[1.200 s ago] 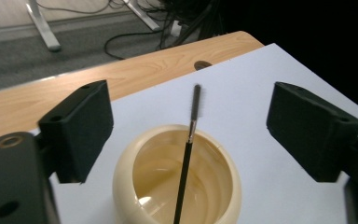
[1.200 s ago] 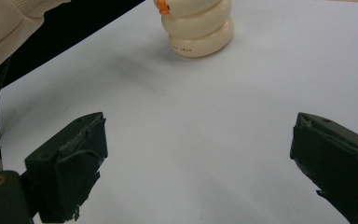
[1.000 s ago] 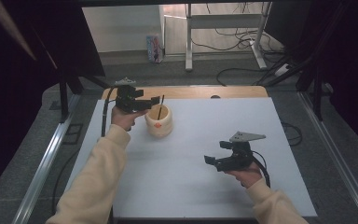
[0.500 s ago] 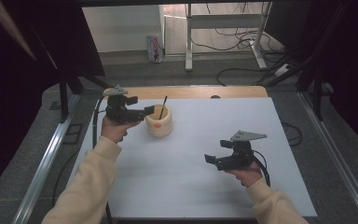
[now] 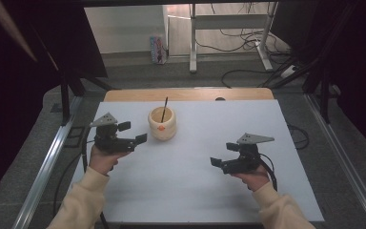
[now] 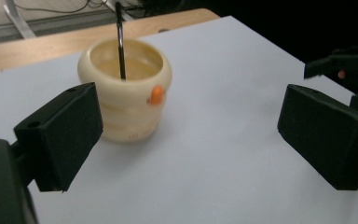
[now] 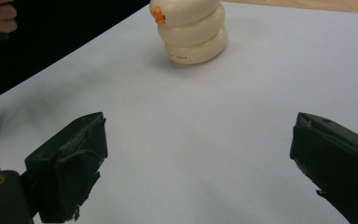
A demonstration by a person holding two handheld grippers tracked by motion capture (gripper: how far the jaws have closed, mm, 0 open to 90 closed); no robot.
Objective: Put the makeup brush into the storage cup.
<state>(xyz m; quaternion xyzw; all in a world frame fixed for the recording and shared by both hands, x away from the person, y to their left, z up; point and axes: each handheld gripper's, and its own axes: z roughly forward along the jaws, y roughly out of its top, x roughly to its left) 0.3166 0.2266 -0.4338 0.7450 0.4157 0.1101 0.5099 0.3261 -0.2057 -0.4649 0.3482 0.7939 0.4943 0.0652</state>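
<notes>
A cream cup [image 5: 162, 123] with a small orange knob on its side stands upright on the white tabletop [image 5: 195, 191], toward the far edge, and a thin black stick [image 5: 164, 109] leans inside it, its top rising above the rim. In the left gripper view the cup [image 6: 126, 100] sits just ahead of that gripper's near jaw, with the stick [image 6: 120, 39] resting against the inner wall.

The left gripper [image 5: 132, 138] is held just beside the cup, on the cup's left as the high view shows it, its jaws spread wide and holding nothing; no part of it touches the cup. The right gripper [image 5: 220, 162] hangs well apart from the cup, nearer the person and to the cup's right, its jaws also spread wide with only bare tabletop between them. In the right gripper view the cup [image 7: 191, 30] stands far ahead, with open tabletop all the way to it.

Beyond the cup a strip of bare wood [image 5: 190, 94] edges the tabletop. Farther behind the cup, on the floor, lie loose cables [image 5: 238, 76] and the legs of a metal frame [image 5: 193, 38]. Nothing lies between either gripper and the cup
</notes>
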